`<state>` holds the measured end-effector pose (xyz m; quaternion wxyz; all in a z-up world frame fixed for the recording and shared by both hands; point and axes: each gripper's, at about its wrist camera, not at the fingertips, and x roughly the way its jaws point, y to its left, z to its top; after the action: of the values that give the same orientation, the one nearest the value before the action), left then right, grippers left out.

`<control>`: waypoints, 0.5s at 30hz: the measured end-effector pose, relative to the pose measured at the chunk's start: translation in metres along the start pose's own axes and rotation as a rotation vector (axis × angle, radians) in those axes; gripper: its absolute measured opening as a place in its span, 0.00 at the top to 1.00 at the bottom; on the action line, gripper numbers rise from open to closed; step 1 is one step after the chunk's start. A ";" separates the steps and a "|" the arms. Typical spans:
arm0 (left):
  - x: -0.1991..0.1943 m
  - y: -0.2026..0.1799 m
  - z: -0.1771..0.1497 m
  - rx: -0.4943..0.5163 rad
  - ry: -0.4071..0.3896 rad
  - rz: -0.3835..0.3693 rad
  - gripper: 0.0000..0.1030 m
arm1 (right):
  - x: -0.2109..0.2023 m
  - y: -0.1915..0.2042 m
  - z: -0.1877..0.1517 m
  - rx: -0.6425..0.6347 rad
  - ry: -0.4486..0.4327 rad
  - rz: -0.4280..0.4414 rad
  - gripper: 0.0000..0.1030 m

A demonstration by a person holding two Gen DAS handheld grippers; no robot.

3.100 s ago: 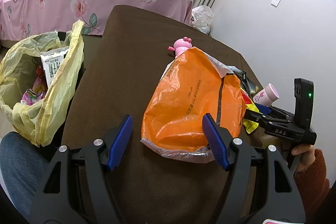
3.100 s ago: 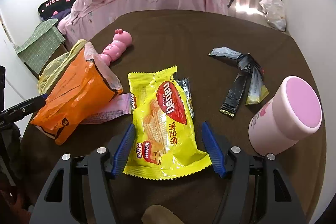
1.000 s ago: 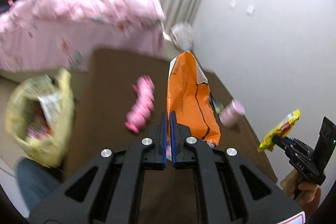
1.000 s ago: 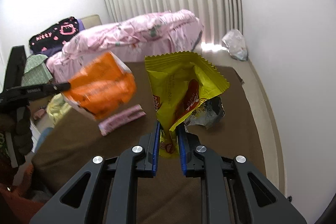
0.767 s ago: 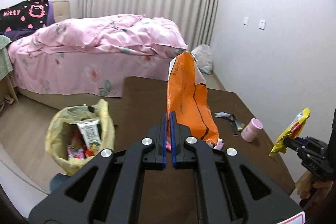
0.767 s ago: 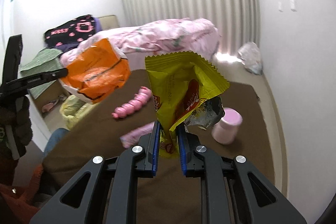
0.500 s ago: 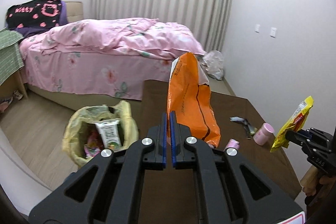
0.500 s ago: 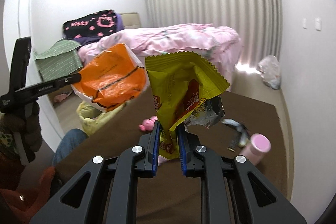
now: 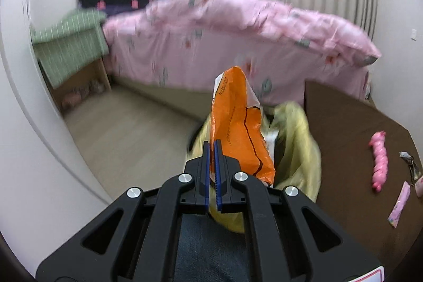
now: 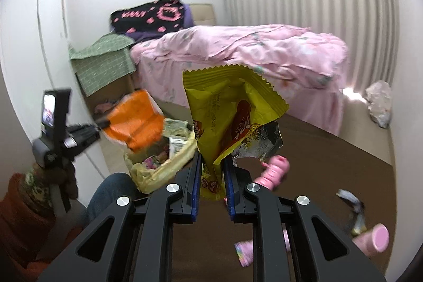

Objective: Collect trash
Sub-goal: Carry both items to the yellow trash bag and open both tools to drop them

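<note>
An orange bag (image 9: pixel 238 128) is gripped by the left gripper (image 9: pixel 211 149) above the trash bag (image 9: pixel 298 139); a yellow wrapper (image 10: pixel 224 118) is clamped beside it in the right gripper (image 10: pixel 212 163).

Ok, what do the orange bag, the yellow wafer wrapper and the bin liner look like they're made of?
Orange bag: thin glossy plastic film, creased, with a whitish inner layer at the torn top. Yellow wafer wrapper: shiny printed film, silver foil-like inside, zigzag-cut edge. Bin liner: very thin, pale yellow, seemingly translucent plastic, crumpled; blur leaves its finish uncertain.
</note>
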<state>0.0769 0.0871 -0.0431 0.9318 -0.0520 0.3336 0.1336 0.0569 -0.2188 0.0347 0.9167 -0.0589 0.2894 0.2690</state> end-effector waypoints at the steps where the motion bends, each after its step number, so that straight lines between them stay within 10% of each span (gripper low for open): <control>1: 0.011 0.003 -0.008 -0.023 0.034 -0.028 0.97 | 0.017 0.005 0.006 -0.021 0.016 0.023 0.84; 7: 0.069 0.000 -0.031 -0.102 0.187 -0.152 0.97 | 0.104 0.030 0.031 -0.062 0.112 0.137 0.84; 15: 0.079 0.003 -0.032 -0.164 0.189 -0.191 0.97 | 0.202 0.057 0.036 -0.082 0.278 0.243 0.84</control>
<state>0.1145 0.1009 -0.1181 0.8974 -0.1718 0.4011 0.0656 0.1832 -0.0682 -0.0465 0.8254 -0.0974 0.4071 0.3788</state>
